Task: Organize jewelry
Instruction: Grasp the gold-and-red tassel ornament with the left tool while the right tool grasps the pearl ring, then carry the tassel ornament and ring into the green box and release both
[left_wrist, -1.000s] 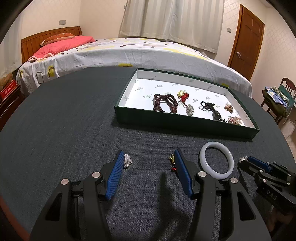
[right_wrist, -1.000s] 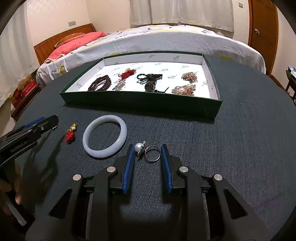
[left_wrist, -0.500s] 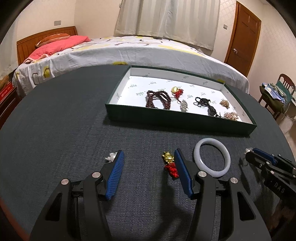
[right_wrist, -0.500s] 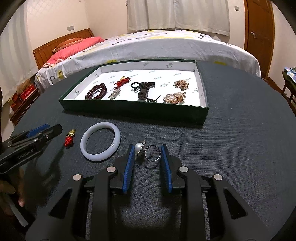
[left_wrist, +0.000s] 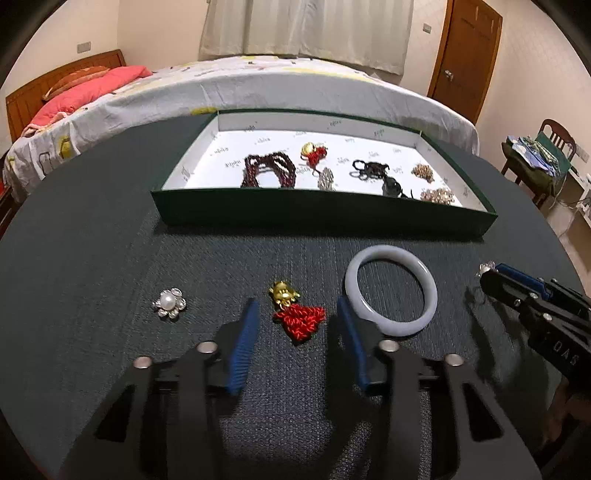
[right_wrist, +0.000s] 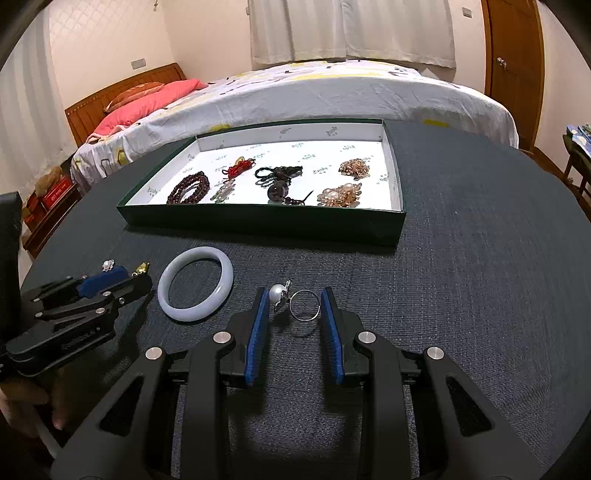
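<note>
A gold charm with a red tassel lies on the dark table between the fingers of my left gripper. Its jaws are closing and the pads stand clear of the charm on both sides. A pearl flower brooch lies to the left of that gripper and a white bangle to its right. My right gripper is shut on a pearl ring, held just above the cloth. The left gripper shows at the left of the right wrist view. The green tray holds several jewelry pieces.
The tray stands across the table's far side, with a bed behind it. My right gripper hangs right of the bangle. A hand shows at the lower left. A chair with clothes stands at the right.
My left gripper slid to the right, so the charm now lies between its fingers and the brooch outside them. Its jaws have narrowed. The right gripper kept its hold on the ring.
</note>
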